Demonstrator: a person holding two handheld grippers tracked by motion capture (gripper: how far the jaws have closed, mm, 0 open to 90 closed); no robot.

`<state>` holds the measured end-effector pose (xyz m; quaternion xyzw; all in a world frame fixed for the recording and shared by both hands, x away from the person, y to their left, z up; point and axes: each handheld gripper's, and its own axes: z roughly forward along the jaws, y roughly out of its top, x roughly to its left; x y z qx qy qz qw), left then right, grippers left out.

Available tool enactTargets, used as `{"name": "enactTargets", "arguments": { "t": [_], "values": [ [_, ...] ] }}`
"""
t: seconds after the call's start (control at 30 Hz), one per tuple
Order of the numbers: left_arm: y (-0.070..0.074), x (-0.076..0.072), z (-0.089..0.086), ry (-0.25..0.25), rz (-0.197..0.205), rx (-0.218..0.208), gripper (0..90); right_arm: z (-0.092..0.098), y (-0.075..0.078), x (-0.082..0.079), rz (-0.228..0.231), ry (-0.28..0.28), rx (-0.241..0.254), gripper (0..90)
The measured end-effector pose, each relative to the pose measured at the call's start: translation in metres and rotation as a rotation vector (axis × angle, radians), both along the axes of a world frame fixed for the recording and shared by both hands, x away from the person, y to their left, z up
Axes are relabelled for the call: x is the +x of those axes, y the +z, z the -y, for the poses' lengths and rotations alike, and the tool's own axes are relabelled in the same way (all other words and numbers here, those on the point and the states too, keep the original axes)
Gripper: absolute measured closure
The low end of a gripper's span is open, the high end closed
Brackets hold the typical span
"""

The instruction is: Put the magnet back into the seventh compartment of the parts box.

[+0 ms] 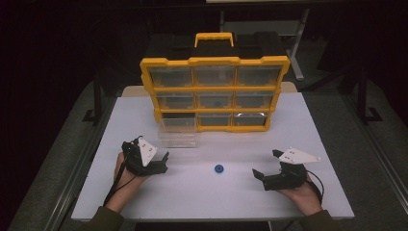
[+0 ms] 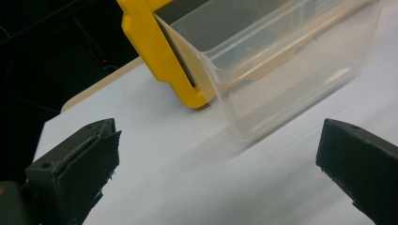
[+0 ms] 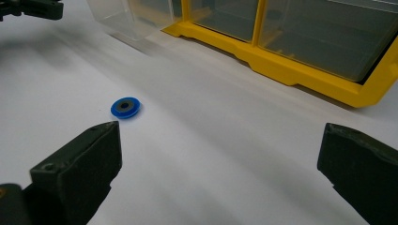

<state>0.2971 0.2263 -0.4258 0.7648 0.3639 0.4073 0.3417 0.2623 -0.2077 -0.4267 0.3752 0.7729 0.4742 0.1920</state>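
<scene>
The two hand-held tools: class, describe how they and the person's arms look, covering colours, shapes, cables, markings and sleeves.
Each tool, the left tool and the right tool, is black with two blocky, wedge-shaped jaws. On top of each sits a pale three-cornered plate bearing small dark dots. A thin black cable trails back from each along the wrist. The sleeves are dark olive green.

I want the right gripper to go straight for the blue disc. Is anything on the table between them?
Nothing visible: bare white table lies between the open right gripper and the blue disc. The pulled-out clear drawer sits farther back.
</scene>
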Motion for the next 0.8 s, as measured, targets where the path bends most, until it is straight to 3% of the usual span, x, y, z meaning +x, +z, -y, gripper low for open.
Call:
{"name": "enactTargets", "arguments": {
  "t": [0.03, 0.17, 0.2, 0.33, 0.5, 0.8],
  "values": [
    [0.000, 0.000, 0.000, 0.002, 0.001, -0.025, 0.0, 0.000, 0.000, 0.000, -0.001, 0.000, -0.001, 0.0],
    [0.001, 0.001, -0.002, -0.006, -0.003, -0.050, 0.0, 0.000, 0.000, 0.000, -0.002, -0.001, 0.000, 0.0],
    [0.002, 0.001, -0.002, -0.009, -0.001, -0.091, 0.0, 0.001, 0.000, 0.000, -0.002, -0.003, 0.001, 0.0],
    [0.002, 0.001, -0.006, -0.031, 0.002, -0.121, 0.0, 0.000, 0.000, 0.000, -0.001, -0.001, 0.001, 0.0],
    [0.004, 0.003, -0.010, -0.036, -0.020, -0.211, 0.0, 0.000, 0.000, 0.000, -0.001, 0.001, -0.001, 0.0],
    [0.007, 0.006, -0.022, -0.053, -0.068, -0.284, 0.0, 0.000, 0.000, 0.000, 0.000, 0.000, 0.001, 0.0]
  ]
}}
